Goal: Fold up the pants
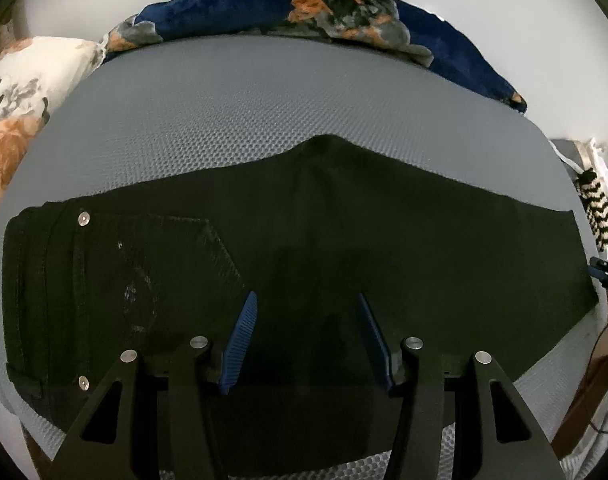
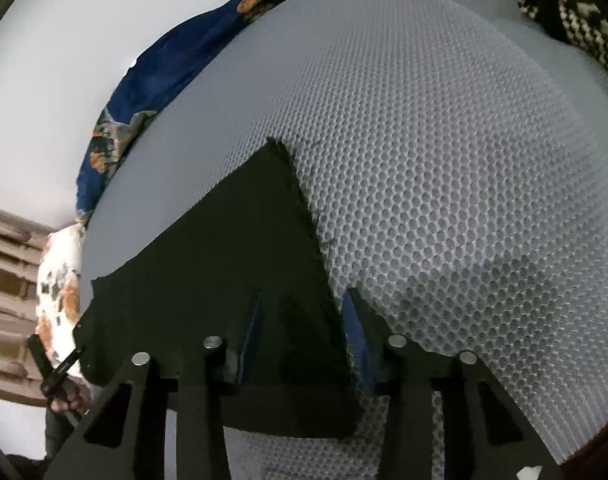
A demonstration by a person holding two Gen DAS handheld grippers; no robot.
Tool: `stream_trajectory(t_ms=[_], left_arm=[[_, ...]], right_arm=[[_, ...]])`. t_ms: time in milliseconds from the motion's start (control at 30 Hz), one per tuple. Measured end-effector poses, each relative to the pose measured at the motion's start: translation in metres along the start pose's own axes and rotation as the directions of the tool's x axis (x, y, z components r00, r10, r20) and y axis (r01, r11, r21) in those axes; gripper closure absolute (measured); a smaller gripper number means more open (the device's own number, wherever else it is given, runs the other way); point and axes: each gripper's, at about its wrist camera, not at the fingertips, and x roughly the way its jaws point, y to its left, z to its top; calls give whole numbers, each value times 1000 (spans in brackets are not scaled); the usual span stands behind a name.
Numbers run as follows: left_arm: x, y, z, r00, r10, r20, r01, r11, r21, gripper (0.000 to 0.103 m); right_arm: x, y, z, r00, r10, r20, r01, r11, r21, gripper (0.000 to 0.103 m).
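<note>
Black pants (image 1: pixel 304 240) lie flat across a grey honeycomb mat (image 1: pixel 244 92), folded lengthwise, waistband and riveted back pocket (image 1: pixel 144 264) at the left, leg ends at the right. My left gripper (image 1: pixel 307 300) is open above the middle of the pants, its blue-padded fingers (image 1: pixel 242 336) apart and holding nothing. In the right wrist view the leg end of the pants (image 2: pixel 232 280) lies on the mat (image 2: pixel 443 160). My right gripper (image 2: pixel 304 296) is open, straddling the hem edge, with one finger (image 2: pixel 254 320) over the fabric and the other over the mat.
A navy floral blanket (image 1: pixel 304 8) lies along the mat's far edge. A white floral pillow (image 1: pixel 20 92) is at the left. A black-and-cream knitted item (image 1: pixel 597 208) lies at the right, also in the right wrist view (image 2: pixel 571 12). A slatted wooden frame (image 2: pixel 8 280) stands at the left.
</note>
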Motion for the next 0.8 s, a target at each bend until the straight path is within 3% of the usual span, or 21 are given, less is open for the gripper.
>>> stream_trajectory(t_ms=[267, 433, 567, 800], left_arm=[[10, 1, -6, 997, 66, -33, -65, 998, 3, 50], [8, 5, -9, 997, 71, -27, -71, 997, -12, 50], [7, 9, -11, 997, 70, -18, -70, 997, -15, 50], [3, 19, -12, 999, 39, 2, -39, 999, -28, 50]], right_arm=[[17, -2, 11, 994, 105, 10, -105, 994, -14, 86], [23, 5, 15, 995, 93, 25, -93, 996, -13, 93], [16, 24, 11, 996, 51, 66, -50, 998, -31, 98], [-9, 88, -5, 988, 95, 118, -84, 992, -93, 98]])
